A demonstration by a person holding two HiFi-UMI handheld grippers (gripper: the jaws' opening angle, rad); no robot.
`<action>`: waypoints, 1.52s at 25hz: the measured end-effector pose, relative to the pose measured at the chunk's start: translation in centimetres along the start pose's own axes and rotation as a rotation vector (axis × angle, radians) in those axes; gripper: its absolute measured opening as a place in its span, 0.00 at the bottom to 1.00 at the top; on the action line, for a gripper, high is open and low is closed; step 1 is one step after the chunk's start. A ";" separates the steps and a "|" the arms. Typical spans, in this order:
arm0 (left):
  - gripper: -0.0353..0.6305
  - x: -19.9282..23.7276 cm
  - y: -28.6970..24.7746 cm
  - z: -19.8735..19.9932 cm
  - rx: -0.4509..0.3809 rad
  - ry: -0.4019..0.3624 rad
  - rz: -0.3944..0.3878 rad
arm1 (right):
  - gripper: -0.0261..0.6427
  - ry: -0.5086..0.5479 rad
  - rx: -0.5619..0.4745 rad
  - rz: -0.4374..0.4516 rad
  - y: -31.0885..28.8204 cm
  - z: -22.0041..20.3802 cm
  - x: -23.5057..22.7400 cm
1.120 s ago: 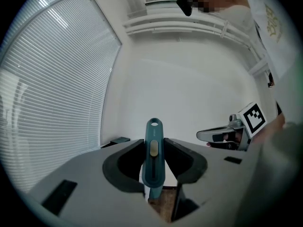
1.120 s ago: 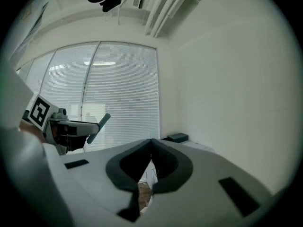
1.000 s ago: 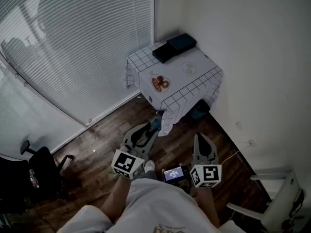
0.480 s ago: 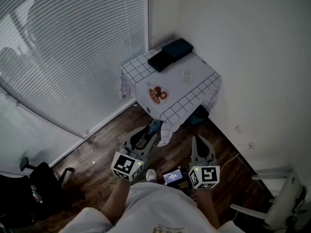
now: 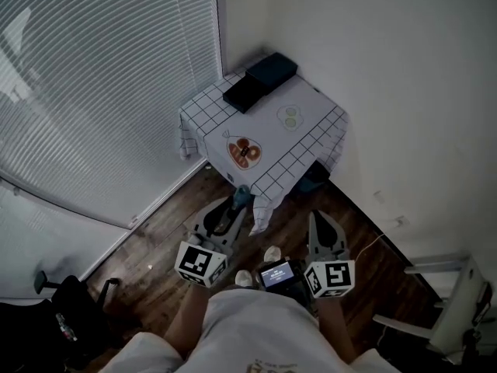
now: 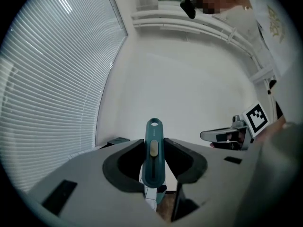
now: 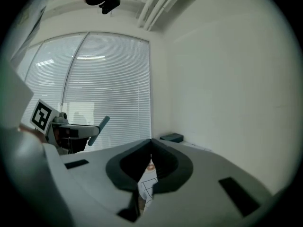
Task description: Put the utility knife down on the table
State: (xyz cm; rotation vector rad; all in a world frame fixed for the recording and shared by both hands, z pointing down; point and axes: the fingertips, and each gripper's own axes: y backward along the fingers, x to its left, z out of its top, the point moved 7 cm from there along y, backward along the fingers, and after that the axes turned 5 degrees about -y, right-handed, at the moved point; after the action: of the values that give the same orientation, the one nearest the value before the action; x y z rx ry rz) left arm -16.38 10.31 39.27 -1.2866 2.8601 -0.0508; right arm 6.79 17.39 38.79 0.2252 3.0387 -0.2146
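Note:
A teal utility knife (image 6: 153, 152) with a yellow slider stands clamped between the jaws of my left gripper (image 6: 154, 150); its tip pokes out ahead of that gripper (image 5: 233, 208) in the head view as the knife (image 5: 241, 196), over the wooden floor short of the table. The small table (image 5: 311, 99) with a white grid-pattern cloth sits in the room's corner ahead. My right gripper (image 5: 324, 228) is held low beside the left one, jaws closed together with nothing between them (image 7: 150, 157).
On the table lie two dark flat boxes (image 5: 260, 80), a plate of food (image 5: 244, 152) and a small dish (image 5: 290, 116). Window blinds (image 5: 101, 76) fill the left side. A white chair (image 5: 450, 317) stands at the right. A small screen (image 5: 278, 273) hangs at my waist.
The view has moved forward: the table has drifted left and slightly up in the picture. Both grippers stay level in front of me, the knife still clamped.

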 end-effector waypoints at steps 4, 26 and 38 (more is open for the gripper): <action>0.26 1.4 -1.7 0.0 0.004 0.003 0.016 | 0.05 -0.008 -0.008 0.012 -2.6 0.5 -1.0; 0.26 6.5 -15.7 2.8 0.025 -0.056 0.072 | 0.05 -0.009 -0.018 0.092 -16.8 4.0 -12.4; 0.26 9.5 -19.1 2.4 0.051 -0.040 0.040 | 0.05 -0.017 0.016 0.044 -19.5 3.5 -14.2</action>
State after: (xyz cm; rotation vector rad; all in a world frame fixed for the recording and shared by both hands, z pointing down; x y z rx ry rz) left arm -8.29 -9.52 37.54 -1.2067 2.8303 -0.0965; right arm 18.11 -4.25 39.30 0.2895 3.0125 -0.2363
